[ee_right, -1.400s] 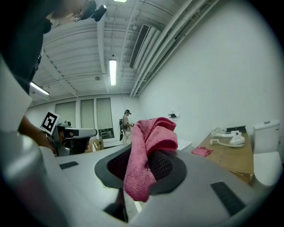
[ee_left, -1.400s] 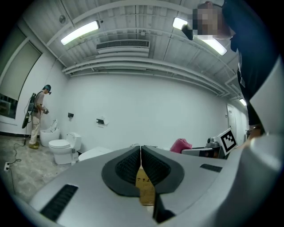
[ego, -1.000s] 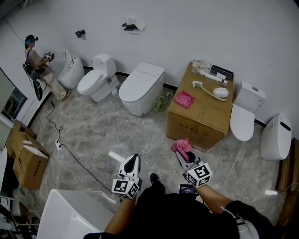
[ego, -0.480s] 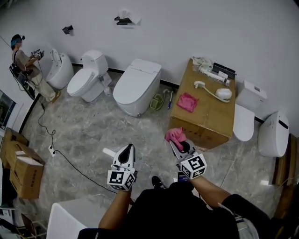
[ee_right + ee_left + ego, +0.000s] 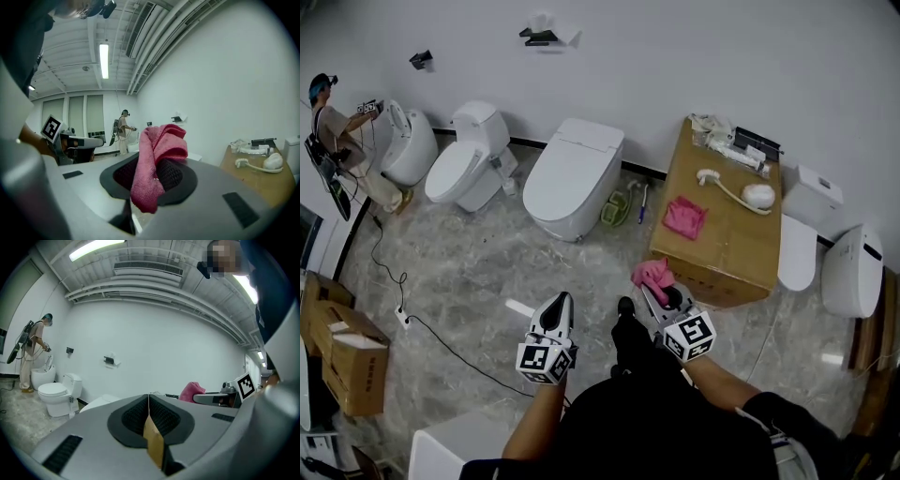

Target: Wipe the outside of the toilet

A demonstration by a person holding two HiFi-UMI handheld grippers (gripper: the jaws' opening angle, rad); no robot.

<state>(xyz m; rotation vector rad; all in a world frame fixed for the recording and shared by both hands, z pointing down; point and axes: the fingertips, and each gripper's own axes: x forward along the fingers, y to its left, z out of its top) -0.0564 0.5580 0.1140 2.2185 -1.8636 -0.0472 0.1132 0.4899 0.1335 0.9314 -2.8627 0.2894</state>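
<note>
Standing off from the toilet (image 5: 572, 173), which sits against the wall, well apart from both tools. Right tool (image 5: 660, 291) clamps a pink cloth (image 5: 653, 273); left tool (image 5: 559, 305) pressed together, empty. Wiping apparently not yet begun; the approach and every outer surface are left.

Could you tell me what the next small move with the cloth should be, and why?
Probably carry the right tool forward and left, toward the nearest toilet. Its jaws are clamped on the cloth, so wiping could begin, but the cloth hangs over the floor, well short of the toilet. The left tool is shut and empty.
</note>
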